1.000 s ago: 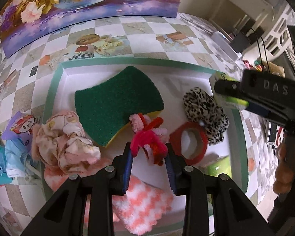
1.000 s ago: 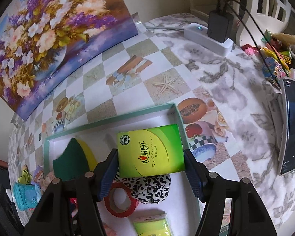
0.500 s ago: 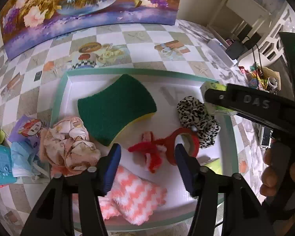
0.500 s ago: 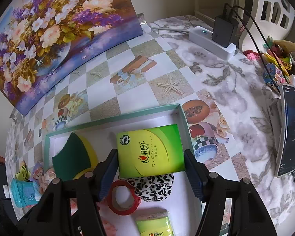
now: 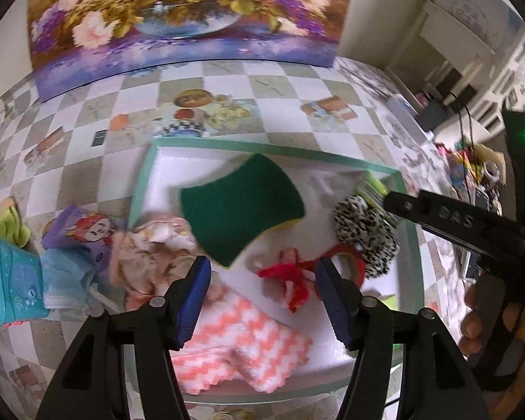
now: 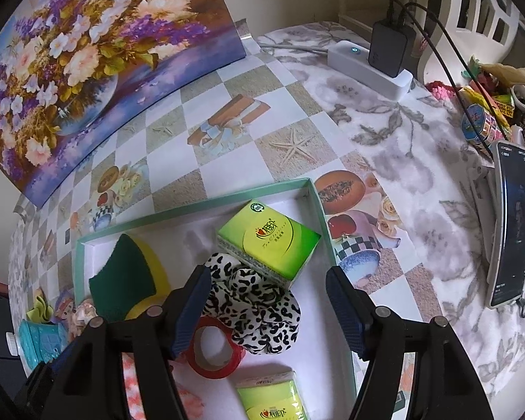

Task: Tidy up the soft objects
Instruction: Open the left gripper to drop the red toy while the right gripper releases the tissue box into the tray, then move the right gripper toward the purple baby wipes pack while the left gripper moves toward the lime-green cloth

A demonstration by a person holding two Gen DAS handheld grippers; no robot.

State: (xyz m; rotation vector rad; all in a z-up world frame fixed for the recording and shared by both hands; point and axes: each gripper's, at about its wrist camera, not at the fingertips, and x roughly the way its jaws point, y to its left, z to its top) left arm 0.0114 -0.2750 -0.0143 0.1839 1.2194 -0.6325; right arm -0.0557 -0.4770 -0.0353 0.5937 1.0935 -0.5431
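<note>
RISKS. The left gripper (image 5: 262, 290) hangs with fingers wide and empty above the near half of the shallow white tray with the mint-green rim (image 5: 269, 148). The right gripper (image 6: 266, 301) is likewise wide and empty over the tray's right end. Should either descend carelessly, a finger could snag the loose red-and-pink pipe-cleaner figure (image 5: 290, 276) or drag the leopard-print fabric scrunchie (image 6: 259, 301). The lime-green tissue packet (image 6: 269, 241) lies tilted, one edge propped on the scrunchie; a nudge would likely slide or tip it. The left view is blurred, so fine detail there is uncertain.

TRAY CONTENTS, left to right.
1. Crumpled peach floral cloth (image 5: 150, 252), at the left wall, apparently overlapping the rim.
2. Orange-and-white knitted cloth (image 5: 241, 346), near edge.
3. Green-topped yellow scouring sponge (image 5: 241, 203), centre.
4. Pipe-cleaner figure, touching item 5.
5. Red tape ring (image 6: 213, 350), partly under the scrunchie.
6. Scrunchie.
7. Tilted tissue packet, far right corner.
8. Second lime-green tissue packet (image 6: 273, 399), near right.

OUTSIDE, on the table (image 6: 227, 147), left of the tray: purple cartoon-print packet (image 5: 84, 227), turquoise plastic box (image 5: 7, 280).
</note>
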